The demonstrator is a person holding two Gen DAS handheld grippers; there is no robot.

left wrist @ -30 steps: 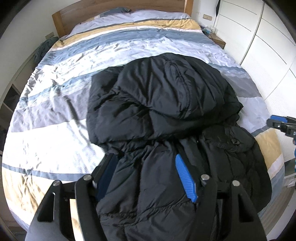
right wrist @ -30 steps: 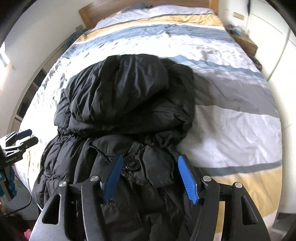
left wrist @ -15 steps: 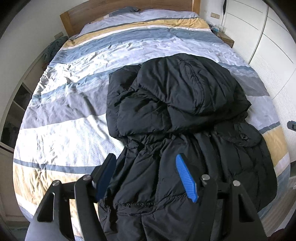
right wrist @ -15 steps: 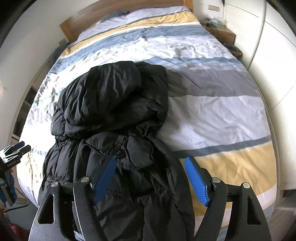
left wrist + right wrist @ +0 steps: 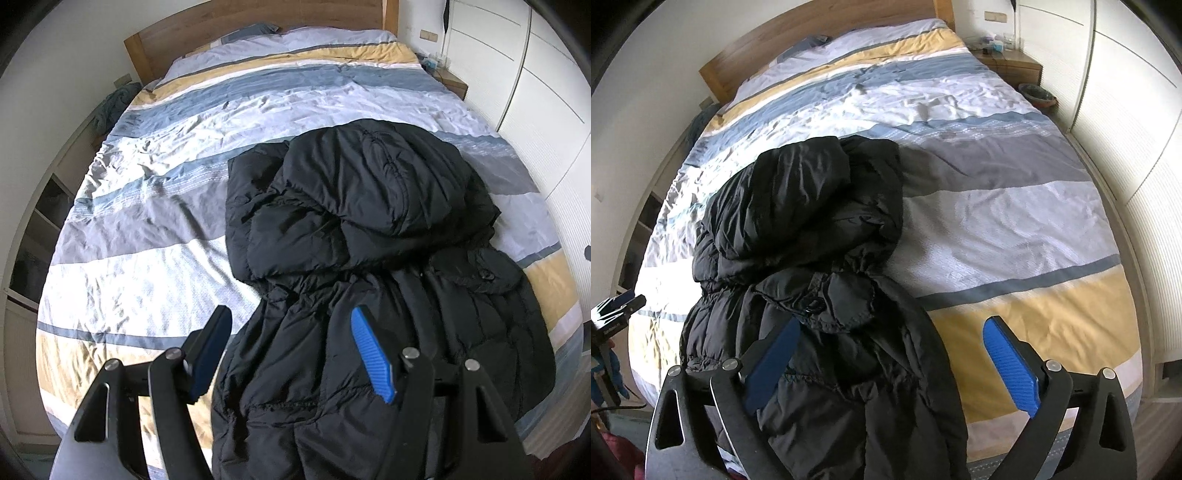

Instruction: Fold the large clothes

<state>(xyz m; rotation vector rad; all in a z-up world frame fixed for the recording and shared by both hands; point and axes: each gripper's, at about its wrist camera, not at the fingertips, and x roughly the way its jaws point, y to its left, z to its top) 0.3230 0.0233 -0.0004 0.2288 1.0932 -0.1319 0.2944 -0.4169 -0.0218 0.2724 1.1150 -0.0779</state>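
A large black puffer jacket (image 5: 362,236) lies bunched on a striped bed (image 5: 147,236), its upper part folded over and its lower part hanging over the near edge. It also shows in the right wrist view (image 5: 809,236). My left gripper (image 5: 291,332) is open and empty, hovering over the jacket's near left part. My right gripper (image 5: 890,343) is open and empty above the jacket's near right part. The left gripper's body shows at the left edge of the right wrist view (image 5: 613,314).
The bed (image 5: 1015,221) has a wooden headboard (image 5: 258,33) at the far end. White wardrobe doors (image 5: 535,92) run along the right side. A bedside table (image 5: 1012,66) stands at the far right. Open shelves (image 5: 40,229) line the left.
Both grippers have pulled back and up from the jacket, staying open. The right one has shifted to the right, so the jacket sits further left in its view.
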